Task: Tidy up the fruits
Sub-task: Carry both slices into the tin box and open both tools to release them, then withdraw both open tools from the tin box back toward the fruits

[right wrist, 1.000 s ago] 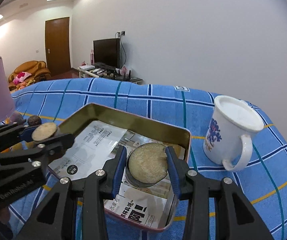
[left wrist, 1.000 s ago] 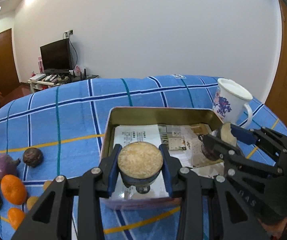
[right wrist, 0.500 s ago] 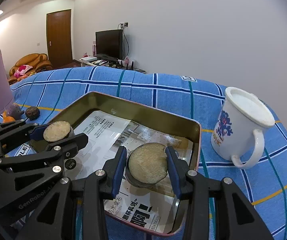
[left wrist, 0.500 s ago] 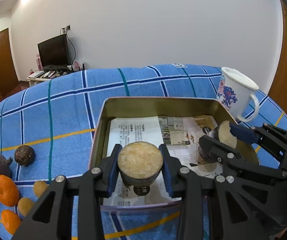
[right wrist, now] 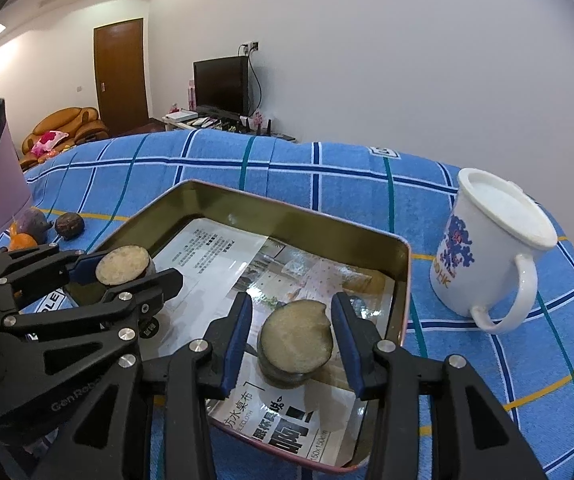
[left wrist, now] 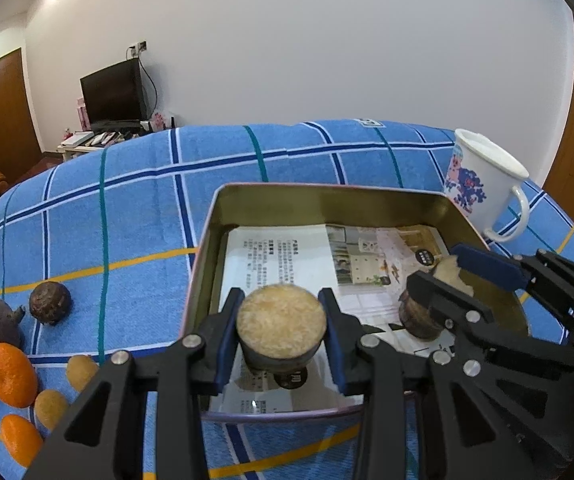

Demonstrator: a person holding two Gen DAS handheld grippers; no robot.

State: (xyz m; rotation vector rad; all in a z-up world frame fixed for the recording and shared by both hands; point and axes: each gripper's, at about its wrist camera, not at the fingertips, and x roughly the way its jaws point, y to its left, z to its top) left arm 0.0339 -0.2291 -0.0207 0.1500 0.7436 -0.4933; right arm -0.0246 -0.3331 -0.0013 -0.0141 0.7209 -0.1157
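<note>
left gripper (left wrist: 281, 334) clenched on halved fruit (left wrist: 281, 326) — pale flesh up | right gripper (right wrist: 292, 338) fingers released

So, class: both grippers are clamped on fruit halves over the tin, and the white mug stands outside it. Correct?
Not quite. The right gripper is open around its fruit half in the tin, as the right wrist view shows. The left gripper is clamped; the mug stands outside.

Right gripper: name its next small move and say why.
Probably lift the right gripper straight up and clear of the tin tray. Its jaws stand open on both sides of the cut fruit half, with gaps showing, and the half appears to sit on the printed paper lining, so the placing looks done. The left gripper is clamped on its own half.
</note>
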